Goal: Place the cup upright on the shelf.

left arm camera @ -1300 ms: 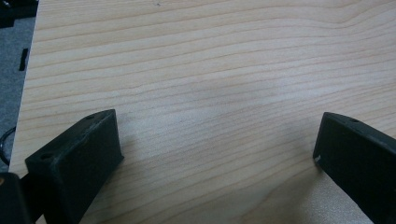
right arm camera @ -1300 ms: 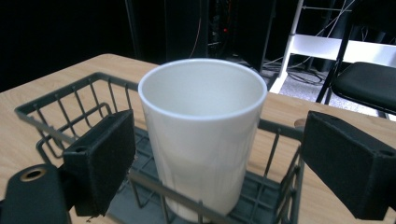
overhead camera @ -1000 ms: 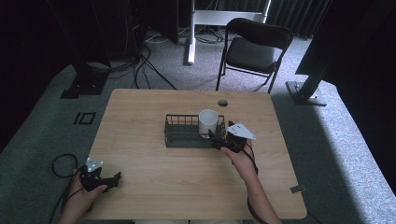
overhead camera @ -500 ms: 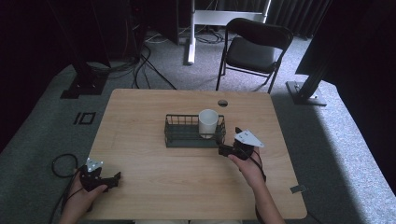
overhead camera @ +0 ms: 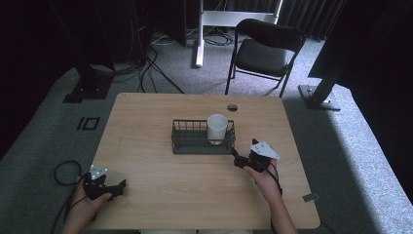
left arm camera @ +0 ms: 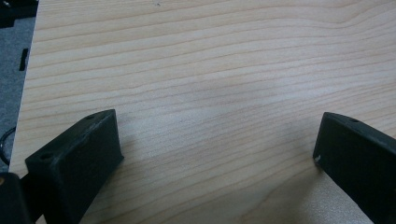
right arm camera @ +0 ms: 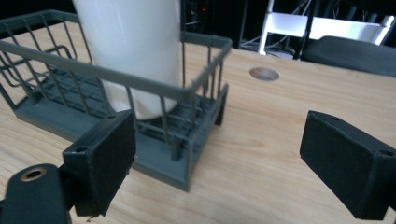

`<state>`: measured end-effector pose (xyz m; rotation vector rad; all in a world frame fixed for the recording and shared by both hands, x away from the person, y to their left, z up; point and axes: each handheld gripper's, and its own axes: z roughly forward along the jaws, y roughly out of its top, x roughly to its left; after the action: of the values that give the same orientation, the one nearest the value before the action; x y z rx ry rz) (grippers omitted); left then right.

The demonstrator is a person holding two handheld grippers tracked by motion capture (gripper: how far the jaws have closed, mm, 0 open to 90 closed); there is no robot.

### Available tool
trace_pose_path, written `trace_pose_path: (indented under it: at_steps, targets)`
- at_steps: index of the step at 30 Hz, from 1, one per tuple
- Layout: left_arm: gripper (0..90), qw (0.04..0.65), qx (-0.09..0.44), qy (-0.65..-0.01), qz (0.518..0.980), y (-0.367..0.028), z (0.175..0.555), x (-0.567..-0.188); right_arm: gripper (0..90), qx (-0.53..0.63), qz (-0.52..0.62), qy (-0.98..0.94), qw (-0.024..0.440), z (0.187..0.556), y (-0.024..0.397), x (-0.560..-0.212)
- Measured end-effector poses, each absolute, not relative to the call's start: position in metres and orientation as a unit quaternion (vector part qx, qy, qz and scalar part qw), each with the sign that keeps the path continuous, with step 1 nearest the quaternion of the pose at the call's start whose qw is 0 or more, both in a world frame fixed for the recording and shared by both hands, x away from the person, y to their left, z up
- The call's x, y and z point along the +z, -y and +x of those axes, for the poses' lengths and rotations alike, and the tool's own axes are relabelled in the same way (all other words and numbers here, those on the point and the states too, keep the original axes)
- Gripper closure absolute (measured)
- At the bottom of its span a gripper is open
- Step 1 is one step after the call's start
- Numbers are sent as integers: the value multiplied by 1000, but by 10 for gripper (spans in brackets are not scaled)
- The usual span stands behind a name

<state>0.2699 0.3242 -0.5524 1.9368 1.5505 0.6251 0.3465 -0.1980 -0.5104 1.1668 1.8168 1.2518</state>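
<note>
A white cup (overhead camera: 217, 128) stands upright in the right end of a dark wire basket (overhead camera: 186, 144) at the table's middle. In the right gripper view the cup (right arm camera: 133, 51) rises behind the basket's corner (right arm camera: 201, 93). My right gripper (overhead camera: 237, 159) rests open just off the basket's front right corner, nothing between its jaws (right arm camera: 217, 154). My left gripper (overhead camera: 118, 187) sits open at the table's front left, far from the basket, over bare wood (left arm camera: 215, 140).
A round cable hole (overhead camera: 232, 107) lies in the wooden table (overhead camera: 146, 117) behind the basket. A black folding chair (overhead camera: 260, 51) and a white stand (overhead camera: 199, 34) are beyond the far edge. Cables trail on the grey floor at left.
My right gripper has drawn back from the cup and basket toward the front right, now open and empty. The left gripper has stayed put.
</note>
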Motion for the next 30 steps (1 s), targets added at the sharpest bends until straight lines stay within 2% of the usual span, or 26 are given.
trace_pose_path:
  at_steps: [30]
  targets:
    - [11,287,234,-580,726,-324,270,-552,105,380,544,-684,304,345,256,-547]
